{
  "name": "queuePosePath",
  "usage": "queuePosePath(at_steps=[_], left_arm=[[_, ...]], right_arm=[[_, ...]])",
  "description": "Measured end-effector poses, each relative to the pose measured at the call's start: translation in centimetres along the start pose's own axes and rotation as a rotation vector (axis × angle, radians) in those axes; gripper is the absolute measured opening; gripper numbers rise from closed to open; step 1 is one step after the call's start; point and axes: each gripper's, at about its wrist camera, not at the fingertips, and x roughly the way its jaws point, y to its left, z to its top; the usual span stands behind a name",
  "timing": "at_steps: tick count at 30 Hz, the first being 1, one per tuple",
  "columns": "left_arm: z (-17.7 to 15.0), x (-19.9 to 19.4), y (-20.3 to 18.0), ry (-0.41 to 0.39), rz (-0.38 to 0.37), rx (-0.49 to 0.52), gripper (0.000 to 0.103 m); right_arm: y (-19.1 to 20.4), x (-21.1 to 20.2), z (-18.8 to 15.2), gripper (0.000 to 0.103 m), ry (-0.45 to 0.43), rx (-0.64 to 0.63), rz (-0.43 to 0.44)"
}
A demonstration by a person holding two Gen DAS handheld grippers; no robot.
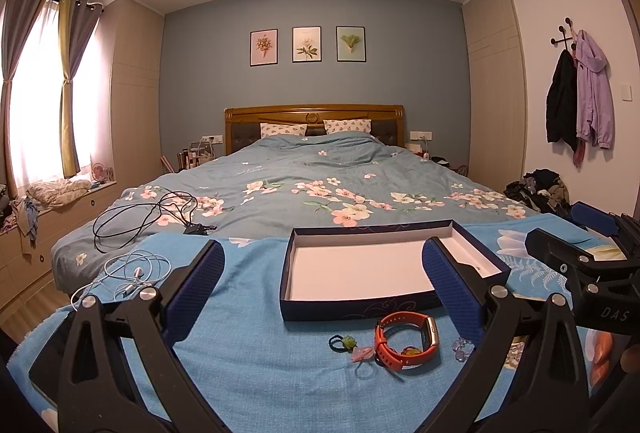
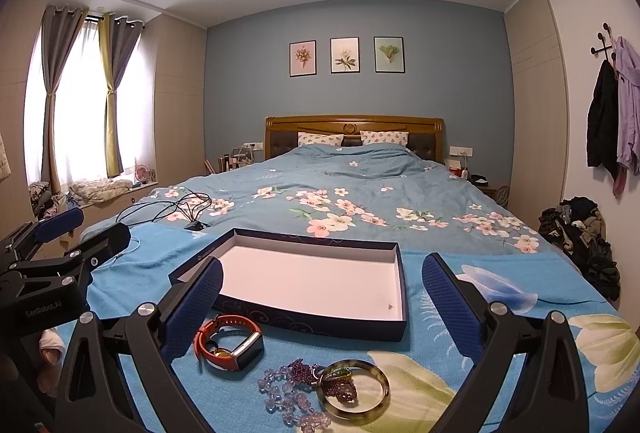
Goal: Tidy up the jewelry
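Looking along the left gripper [image 1: 323, 285] in the left wrist view: jaws spread wide, nothing between them, blue pads on either side of the scene. Ahead, on a bright blue floral towel [image 1: 248, 345] over the foot of the bed [image 1: 304, 185], sits an open dark-blue box [image 1: 360, 307] with a bare white floor. Just in front of its near wall lies an orange watch [image 1: 406, 339], strap curled in a loop; beside it to the left a small green hair tie [image 1: 343, 342] and a pink trinket [image 1: 362, 354] — clear beads [image 1: 461, 348] partly hidden behind the right-side finger. Off to the left, white earphones [image 1: 134, 275] at the towel's edge and a black cable [image 1: 148, 215] on the duvet. Far right, part of the right gripper [image 1: 580, 253], jaws apart.

Looking along the right gripper [image 2: 322, 295] in the right wrist view: jaws equally wide, holding nothing. Same box [image 2: 296, 327] straight ahead, one tiny speck near its right corner. Orange watch [image 2: 228, 343] just before the box's near-left wall, near the left-side finger. Closer in, a strand of pale lilac beads [image 2: 286, 399] touching a dark purple beaded piece [image 2: 340, 383], which lies draped over the rim of a greenish bangle [image 2: 354, 419]. Left gripper [image 2: 64, 257] at the left edge, open too.
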Motion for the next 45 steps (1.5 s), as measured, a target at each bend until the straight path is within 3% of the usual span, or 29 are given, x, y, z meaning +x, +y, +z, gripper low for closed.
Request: queuePosePath(at_steps=[45], left_arm=[[0.00, 0.24, -0.34, -0.010, 0.011, -0.004, 0.097]], right_arm=[[0.11, 0.18, -0.33, 0.096, 0.013, 0.002, -0.007]])
